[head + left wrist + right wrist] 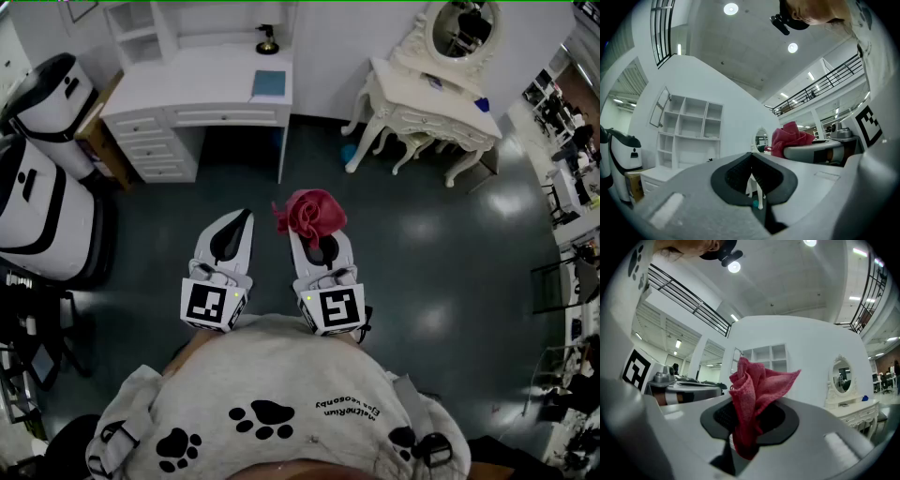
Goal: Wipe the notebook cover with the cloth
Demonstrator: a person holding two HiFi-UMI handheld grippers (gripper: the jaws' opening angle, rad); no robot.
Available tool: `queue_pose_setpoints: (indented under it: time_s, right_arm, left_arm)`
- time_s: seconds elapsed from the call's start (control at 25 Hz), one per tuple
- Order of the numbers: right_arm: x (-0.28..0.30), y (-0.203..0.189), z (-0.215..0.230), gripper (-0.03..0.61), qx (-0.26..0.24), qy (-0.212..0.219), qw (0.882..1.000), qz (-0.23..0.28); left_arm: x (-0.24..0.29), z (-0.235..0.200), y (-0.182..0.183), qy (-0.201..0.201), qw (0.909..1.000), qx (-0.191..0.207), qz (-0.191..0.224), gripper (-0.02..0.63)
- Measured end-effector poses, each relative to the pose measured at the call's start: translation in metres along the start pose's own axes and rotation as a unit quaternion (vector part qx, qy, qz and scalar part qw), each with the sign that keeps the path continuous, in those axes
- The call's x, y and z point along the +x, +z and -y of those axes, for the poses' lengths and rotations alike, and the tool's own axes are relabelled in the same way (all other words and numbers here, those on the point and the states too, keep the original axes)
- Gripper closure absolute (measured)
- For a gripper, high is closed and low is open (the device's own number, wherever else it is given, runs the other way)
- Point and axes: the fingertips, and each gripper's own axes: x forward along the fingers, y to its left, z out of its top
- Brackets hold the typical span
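Note:
A blue-green notebook [269, 83] lies on the white desk [178, 94] far ahead of me, at the desk's right end. A crumpled red cloth [311, 216] sticks up from my right gripper [315, 236], which is shut on it; in the right gripper view the cloth [754, 390] is pinched between the jaws of that gripper [745, 427]. My left gripper [244, 220] hangs beside it over the dark floor, shut with nothing in it. In the left gripper view the jaws of the left gripper [751, 157] meet, and the cloth [790, 136] shows at the right.
A white dressing table [441, 117] with an oval mirror [461, 33] stands at the back right. White and black machines [37, 178] fill the left side. A small dark ornament [268, 41] stands on the desk behind the notebook. Shelving and racks line the right edge.

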Motion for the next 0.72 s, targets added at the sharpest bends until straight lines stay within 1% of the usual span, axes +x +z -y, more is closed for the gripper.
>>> queue_pose_setpoints:
  time_s: [0.2,0.4,0.72]
  right_arm:
    - [0.002,0.001,0.002,0.485,-0.003,0.002,1.0,0.003]
    - [-0.003,-0.001,0.014,0.485,-0.005,0.004,1.0,0.009]
    - [0.0,-0.003,0.018,0.482,0.019,0.012,1.0,0.013]
  left_arm:
    - [0.004,-0.001,0.003,0.004,1.0,0.003,0.006,0.626]
    - [0.011,0.006,0.002,0.013,0.9998,0.007,0.011,0.626]
    - [0.015,0.009,-0.002,0.019,0.9998,0.011,0.005,0.626]
